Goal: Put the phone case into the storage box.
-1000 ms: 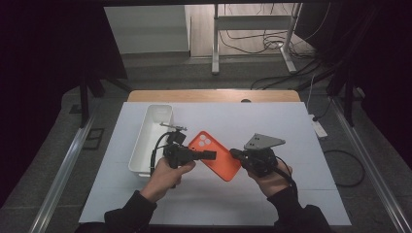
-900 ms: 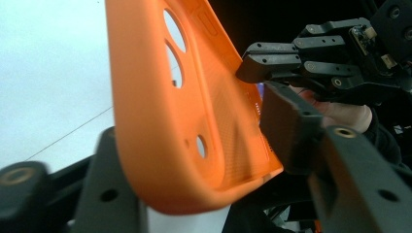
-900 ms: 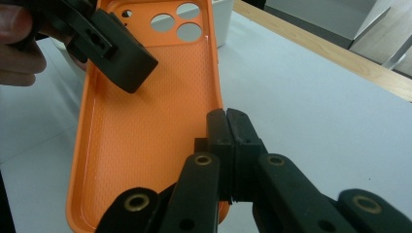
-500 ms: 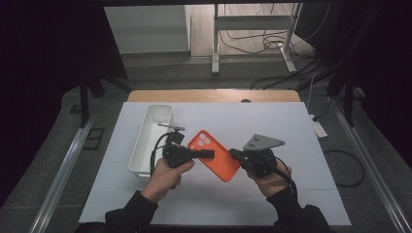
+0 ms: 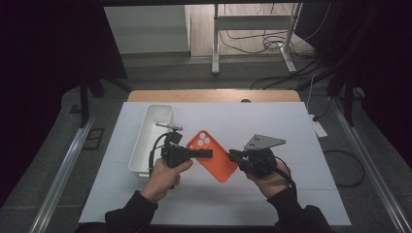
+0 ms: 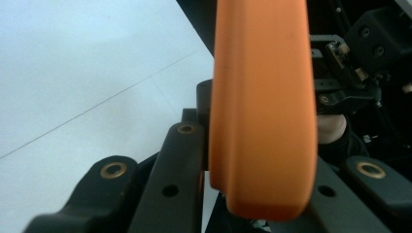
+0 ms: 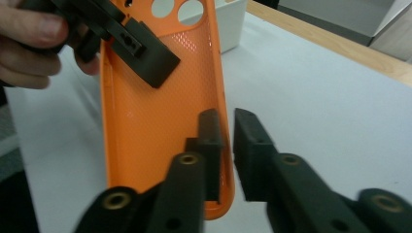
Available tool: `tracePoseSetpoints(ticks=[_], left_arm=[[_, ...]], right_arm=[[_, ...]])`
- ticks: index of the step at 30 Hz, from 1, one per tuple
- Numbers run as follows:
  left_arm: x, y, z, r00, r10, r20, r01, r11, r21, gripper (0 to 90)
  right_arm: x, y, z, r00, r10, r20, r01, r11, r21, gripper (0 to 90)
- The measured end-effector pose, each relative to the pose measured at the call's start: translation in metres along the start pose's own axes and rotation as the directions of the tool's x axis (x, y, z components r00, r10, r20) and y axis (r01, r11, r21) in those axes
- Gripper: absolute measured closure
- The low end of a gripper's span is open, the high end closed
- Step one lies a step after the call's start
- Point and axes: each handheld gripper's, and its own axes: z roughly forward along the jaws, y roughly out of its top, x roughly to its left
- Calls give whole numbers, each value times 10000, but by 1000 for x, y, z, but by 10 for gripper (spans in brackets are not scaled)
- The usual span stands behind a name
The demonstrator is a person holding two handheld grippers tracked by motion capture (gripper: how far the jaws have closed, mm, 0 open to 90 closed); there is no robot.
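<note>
Orange phone case [image 5: 212,155] hangs clamped in left gripper [image 5: 206,154], its rim between right gripper's [image 7: 226,145] parted, just-opening jaws

Both grippers hold the orange phone case [image 5: 214,154] over the table.

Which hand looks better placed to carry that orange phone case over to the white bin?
Probably the left. Its claw is clamped on the orange silicone phone case and sits beside the white plastic bin. The right claw has just been opening around the case's edge.
</note>
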Motion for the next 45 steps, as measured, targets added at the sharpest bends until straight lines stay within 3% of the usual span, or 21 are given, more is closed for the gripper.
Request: tracePoseSetpoints(ticks=[1, 4, 5, 12, 16, 19, 34, 45], left_arm=[[0, 0, 0, 10000, 0, 0, 0, 10000, 0, 844], [-1, 0, -1, 9995, 240, -207, -237, 9996, 159, 844], [-1, 0, -1, 9994, 275, -194, -271, 9994, 192, 844], [-3, 1, -3, 9954, 886, -355, -863, 9943, 629, 841], [-3, 1, -5, 9937, 1070, -347, -1043, 9920, 716, 840], [-2, 2, -6, 9927, 1173, -290, -1148, 9905, 759, 839], [-10, 4, -4, 9813, 1922, 111, -1922, 9747, 1145, 839], [-15, 3, 2, 9691, 2412, 509, -2460, 9597, 1359, 838]], right_arm=[[0, 0, 0, 10000, 0, 0, 0, 10000, 0, 747], [-2, -1, -2, 9996, 217, -158, -213, 9995, 232, 594], [-2, -1, -2, 9996, 217, -158, -213, 9995, 232, 594], [-11, -6, -3, 9947, 682, -764, -635, 9960, 626, 260], [-15, -9, -2, 9908, 1013, -896, -951, 9929, 711, 96], [-15, -11, -1, 9909, 988, -915, -910, 9922, 856, 15], [-17, -14, 5, 9723, 1003, -2111, -863, 9935, 744, 0], [-6, -11, 15, 9566, 925, -2764, -669, 9927, 1007, 0]])
